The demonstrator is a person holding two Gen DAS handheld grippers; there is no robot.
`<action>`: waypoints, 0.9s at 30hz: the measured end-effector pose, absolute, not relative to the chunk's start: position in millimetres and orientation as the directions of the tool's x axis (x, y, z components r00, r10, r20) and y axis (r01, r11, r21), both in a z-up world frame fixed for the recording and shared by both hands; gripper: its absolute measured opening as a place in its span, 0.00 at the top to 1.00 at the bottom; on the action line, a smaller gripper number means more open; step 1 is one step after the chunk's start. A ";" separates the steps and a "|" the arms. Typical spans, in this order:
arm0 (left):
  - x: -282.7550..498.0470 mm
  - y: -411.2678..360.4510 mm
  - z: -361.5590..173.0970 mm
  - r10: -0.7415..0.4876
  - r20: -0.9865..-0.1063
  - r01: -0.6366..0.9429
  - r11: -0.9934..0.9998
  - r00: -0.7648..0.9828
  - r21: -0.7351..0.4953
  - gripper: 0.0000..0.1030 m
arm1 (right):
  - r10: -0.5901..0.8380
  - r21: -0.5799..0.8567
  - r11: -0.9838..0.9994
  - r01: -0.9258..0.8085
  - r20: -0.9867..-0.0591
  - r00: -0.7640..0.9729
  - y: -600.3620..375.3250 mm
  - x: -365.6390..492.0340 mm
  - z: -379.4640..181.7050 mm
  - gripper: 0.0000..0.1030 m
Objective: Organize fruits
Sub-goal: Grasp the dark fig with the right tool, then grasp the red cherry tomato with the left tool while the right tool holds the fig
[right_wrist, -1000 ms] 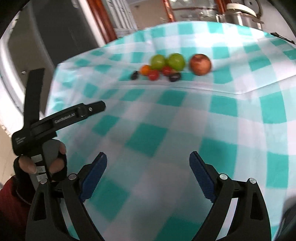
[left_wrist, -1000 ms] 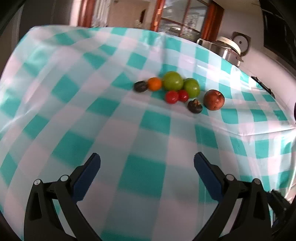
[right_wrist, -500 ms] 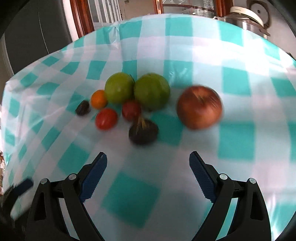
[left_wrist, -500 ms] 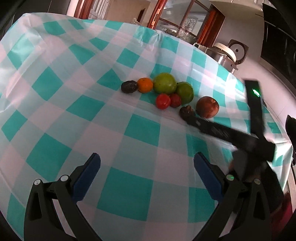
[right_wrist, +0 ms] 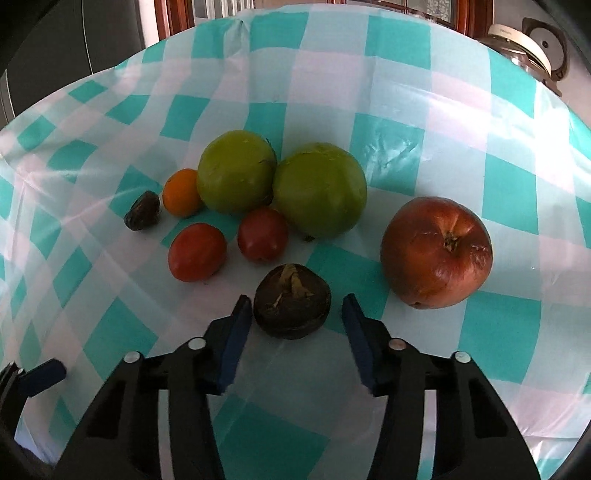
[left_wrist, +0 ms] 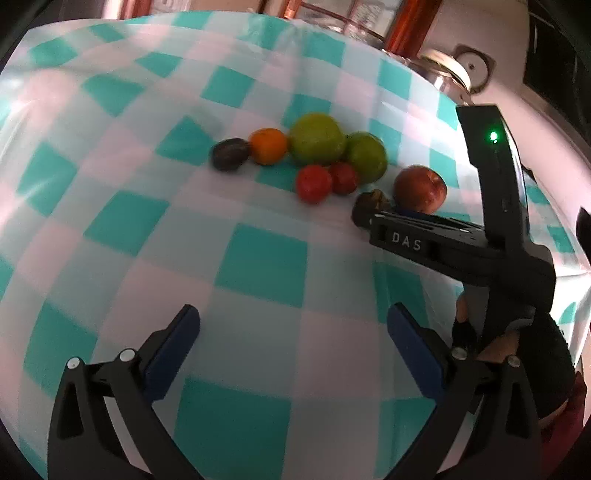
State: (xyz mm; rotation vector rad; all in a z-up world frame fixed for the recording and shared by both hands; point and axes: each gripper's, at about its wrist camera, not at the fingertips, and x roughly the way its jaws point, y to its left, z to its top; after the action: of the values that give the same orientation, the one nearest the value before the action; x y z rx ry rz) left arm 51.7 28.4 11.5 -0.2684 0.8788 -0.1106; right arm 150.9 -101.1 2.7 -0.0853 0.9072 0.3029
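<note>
Dark brown fruit (right_wrist: 291,301) sits between the right gripper's (right_wrist: 297,314) blue pads. Jaws have just been closing around it: left pad (right_wrist: 236,332) looks just at the fruit's skin, right pad (right_wrist: 356,332) shows a small gap. Not a firm grip. Fruit rests on the table (right_wrist: 406,92), dried stem up.

Fruit cluster sits mid-table, toward the far-right side in the left wrist view.
- Red apple (right_wrist: 436,253) right of the brown fruit, apart from it, stem dimple facing up.
- Two red tomatoes (right_wrist: 197,251) (right_wrist: 263,233) just behind-left of the brown fruit, near each other.
- Two green fruits (right_wrist: 236,171) (right_wrist: 319,190) behind the tomatoes, touching or nearly so.
- Small orange (right_wrist: 181,192) against the left green fruit's left side.
- Small dark wrinkled fruit (right_wrist: 142,216) leftmost, just beside the orange.

Table carries a teal-and-white check cloth (right_wrist: 155,332), some creases and glare.

Left gripper (left_wrist: 293,336) hangs wide open over bare cloth near the near edge, nothing between its pads, well short of the cluster. In its view the right gripper's black body (left_wrist: 461,247) reaches in from the right with its tip at the brown fruit (left_wrist: 373,201), next to the apple (left_wrist: 419,188); green LED lit on its upright part. Gloved hand (left_wrist: 517,343) holds its handle.

Beyond the far-right corner: a white appliance with a lid (right_wrist: 532,40), wood-framed glass doors (left_wrist: 332,14) behind.
</note>
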 end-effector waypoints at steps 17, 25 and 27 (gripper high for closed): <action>148.4 3.4 9.7 -0.130 -0.769 0.031 0.989 0.626 -0.142 0.27 | 0.510 0.430 0.860 -0.275 -0.694 0.508 -154.9 167.7 -1.4 0.60; 176.7 2.3 8.9 -0.111 -0.774 0.056 0.994 0.624 -0.098 0.50 | 0.571 0.516 0.817 -0.258 -0.660 0.488 -162.1 174.3 -4.5 0.60; 179.7 2.8 8.7 -0.110 -0.774 0.070 0.994 0.624 -0.085 0.60 | 0.582 0.532 0.808 -0.253 -0.652 0.486 -165.4 174.9 -6.3 0.60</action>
State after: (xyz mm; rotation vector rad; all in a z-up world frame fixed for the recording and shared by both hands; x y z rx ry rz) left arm 179.7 2.8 8.7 -0.0484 0.8910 -0.1037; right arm 174.9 -165.4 -6.3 0.3923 0.9342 0.5242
